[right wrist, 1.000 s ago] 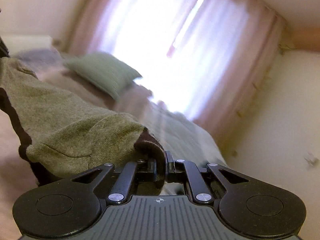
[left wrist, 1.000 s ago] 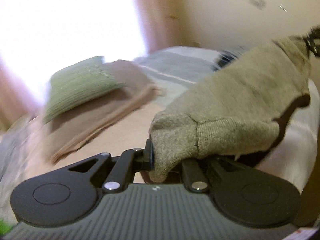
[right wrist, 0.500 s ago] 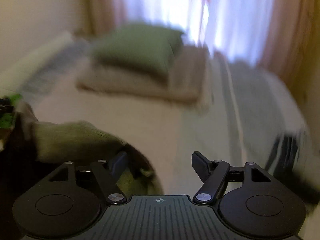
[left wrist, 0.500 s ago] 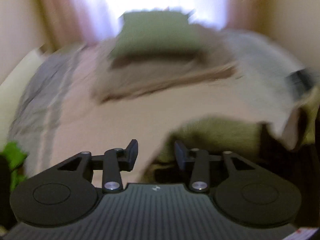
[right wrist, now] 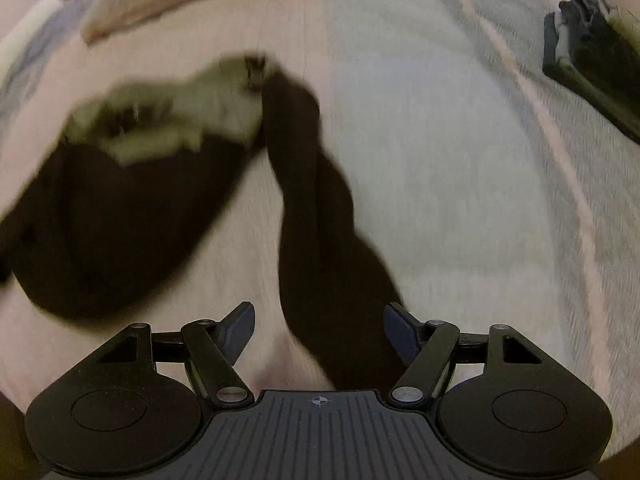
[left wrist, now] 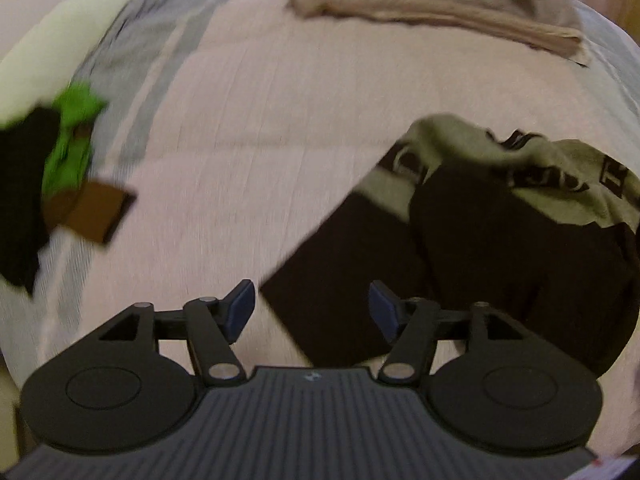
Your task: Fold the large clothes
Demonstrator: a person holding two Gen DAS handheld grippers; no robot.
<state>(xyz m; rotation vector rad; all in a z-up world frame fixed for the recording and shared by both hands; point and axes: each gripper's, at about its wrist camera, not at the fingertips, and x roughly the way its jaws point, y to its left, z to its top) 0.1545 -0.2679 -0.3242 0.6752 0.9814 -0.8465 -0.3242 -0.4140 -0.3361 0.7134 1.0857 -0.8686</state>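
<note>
Pale pink quilted bed (left wrist: 248, 128) carries your crumpled olive-and-black sweatshirt (left wrist: 500, 216). Its black fabric lies beneath your left gripper (left wrist: 311, 307) (jaws opening, gripping nothing); a black sleeve (right wrist: 320, 240) runs between your right gripper's (right wrist: 319, 331) spread jaws, unpinched.

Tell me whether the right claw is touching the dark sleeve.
Cannot tell. In the right wrist view the dark sleeve runs between the open right claw, but blur hides any gap at the pads.
</note>
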